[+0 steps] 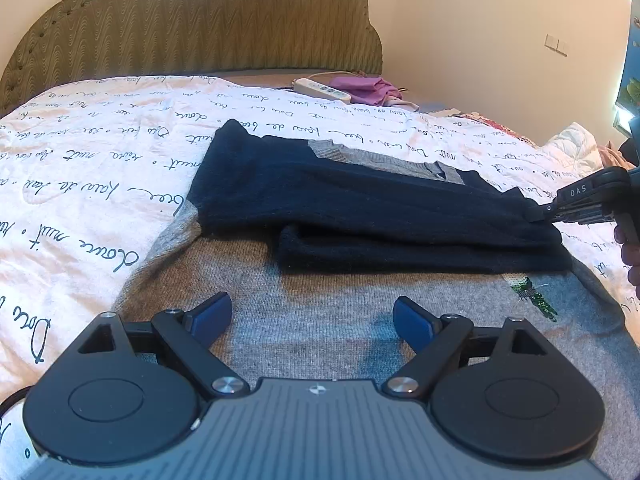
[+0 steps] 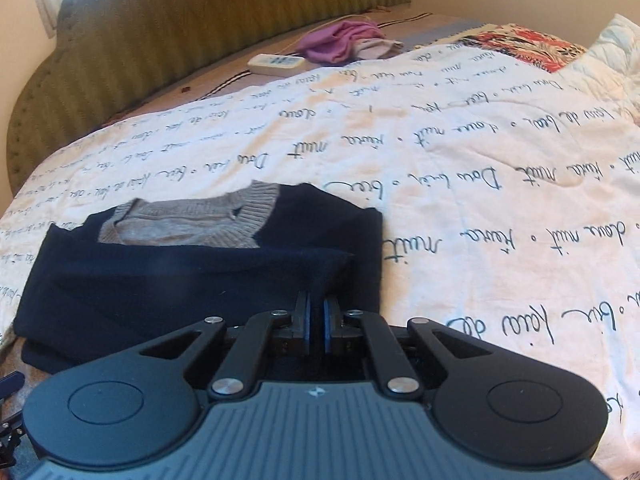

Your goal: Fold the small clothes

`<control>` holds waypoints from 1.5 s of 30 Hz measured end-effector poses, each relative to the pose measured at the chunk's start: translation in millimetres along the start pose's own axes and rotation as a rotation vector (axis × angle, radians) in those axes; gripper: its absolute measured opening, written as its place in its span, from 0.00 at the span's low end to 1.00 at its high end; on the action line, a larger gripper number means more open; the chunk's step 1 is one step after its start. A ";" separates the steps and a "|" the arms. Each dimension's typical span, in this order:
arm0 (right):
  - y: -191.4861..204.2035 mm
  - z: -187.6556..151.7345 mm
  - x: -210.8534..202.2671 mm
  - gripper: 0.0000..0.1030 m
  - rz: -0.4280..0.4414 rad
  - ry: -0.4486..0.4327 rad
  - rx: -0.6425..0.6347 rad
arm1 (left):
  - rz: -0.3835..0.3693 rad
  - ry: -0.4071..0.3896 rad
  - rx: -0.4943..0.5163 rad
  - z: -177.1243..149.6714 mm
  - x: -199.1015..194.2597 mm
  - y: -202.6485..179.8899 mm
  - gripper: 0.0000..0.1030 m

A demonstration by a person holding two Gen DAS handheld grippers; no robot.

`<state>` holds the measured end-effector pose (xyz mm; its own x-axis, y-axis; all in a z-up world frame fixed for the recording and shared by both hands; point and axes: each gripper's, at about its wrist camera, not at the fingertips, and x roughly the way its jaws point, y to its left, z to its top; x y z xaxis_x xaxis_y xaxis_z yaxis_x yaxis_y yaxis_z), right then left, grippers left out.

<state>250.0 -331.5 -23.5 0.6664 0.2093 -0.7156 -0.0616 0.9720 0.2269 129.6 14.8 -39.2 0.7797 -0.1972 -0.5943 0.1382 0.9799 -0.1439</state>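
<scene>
**Sweater half-folded on the quilt, right claw pinching navy fabric**

Sweater (image 1: 360, 208), grey knit with navy sleeves, lies flat on the white script-print quilt (image 1: 100, 168). We take the sweater as our landmark. Both navy sleeves are folded across its chest, one layer over the other, covering the upper part. Its grey ribbed collar (image 2: 224, 220) shows at the far edge, toward the olive headboard (image 1: 192, 20). A small green sequin motif (image 1: 534, 294) sits on the grey front, just below the folded sleeve at the sweater's right side.

Our left gripper (image 1: 312, 318) hovers over the grey lower body of the sweater, jaws spread wide, blue pads clear with only the knit beneath them. We see no fabric caught there.

Our right gripper (image 2: 316, 312) is at the sweater's right edge, jaws pressed tight together on a fold of navy sleeve fabric. From the left wrist view the same gripper comes in from the side with its tips on the sleeve end, and a hand (image 1: 628, 256) shows behind it.

Beyond the sweater, near the headboard, lie a white power strip (image 1: 322, 90) and a crumpled purple cloth (image 1: 368, 88), touching or nearly so. A floral red fabric (image 2: 524, 50) lies well off the sweater's far right.
</scene>
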 end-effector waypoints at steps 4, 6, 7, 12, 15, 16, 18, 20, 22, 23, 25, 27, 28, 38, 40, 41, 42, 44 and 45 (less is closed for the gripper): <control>-0.5 2.2 -2.5 0.06 0.003 -0.016 0.004 | 0.000 0.000 0.000 0.0 0.1 0.0 0.88; -1.8 4.8 -3.2 0.06 -0.003 -0.021 0.005 | 0.000 0.000 0.000 -0.1 0.2 0.1 0.88; -4.4 5.8 -2.4 0.06 -0.007 -0.019 0.010 | 0.000 0.000 0.000 0.0 0.1 -0.1 0.88; -7.2 -4.7 12.3 0.05 -0.041 0.000 -0.001 | 0.039 -0.023 0.038 2.4 -6.8 -6.1 0.87; -18.2 -4.0 2.4 0.08 0.035 -0.033 0.102 | 0.037 -0.069 0.077 11.8 -20.2 -10.5 0.88; -23.6 -3.5 -1.9 0.10 0.061 -0.041 0.142 | 0.030 -0.094 0.077 18.7 -24.8 -9.3 0.89; -35.4 -2.1 -11.0 0.10 0.112 -0.061 0.214 | 0.038 -0.131 0.074 31.6 -28.1 -6.6 0.93; -45.8 0.5 -17.3 0.10 0.162 -0.079 0.274 | 0.074 -0.148 0.079 45.4 -22.6 -3.6 0.94; -52.4 3.9 -17.2 0.10 0.199 -0.067 0.320 | 0.119 -0.149 0.081 58.1 -13.5 0.6 0.94; -53.9 4.9 -16.0 0.10 0.212 -0.057 0.333 | 0.132 -0.145 0.081 62.3 -8.7 2.5 0.94; -54.1 5.3 -12.4 0.10 0.240 -0.040 0.343 | 0.150 -0.135 0.087 70.2 1.1 3.7 0.93; -51.8 4.7 -5.7 0.14 0.236 -0.012 0.336 | 0.154 -0.127 0.106 73.2 7.8 2.2 0.93; -50.5 3.5 -0.4 0.21 0.227 0.006 0.331 | 0.152 -0.125 0.121 73.3 8.3 1.8 0.93; -38.5 -3.0 15.1 0.05 0.218 0.035 0.249 | 0.143 -0.077 0.227 69.3 36.3 -20.6 0.93; -31.2 5.1 3.7 0.04 0.175 -0.015 0.173 | 0.129 -0.099 0.234 74.9 35.0 -24.4 0.93; -31.1 10.8 -3.0 0.04 0.156 -0.043 0.153 | 0.118 -0.109 0.234 78.5 34.7 -26.7 0.93; -34.4 16.7 -7.5 0.04 0.140 -0.064 0.148 | 0.109 -0.111 0.234 81.0 36.2 -28.2 0.93; -42.8 24.1 -2.5 0.04 0.101 -0.046 0.148 | 0.077 -0.077 0.230 83.5 46.0 -30.5 0.94; -45.4 23.5 4.9 0.04 0.087 -0.018 0.142 | 0.056 -0.030 0.221 82.8 56.0 -30.9 0.93</control>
<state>273.5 -377.1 -21.8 0.6764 0.2886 -0.6776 -0.0148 0.9252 0.3793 219.6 -24.0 -2.5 0.8070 -0.1441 -0.5727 0.2216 0.9728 0.0675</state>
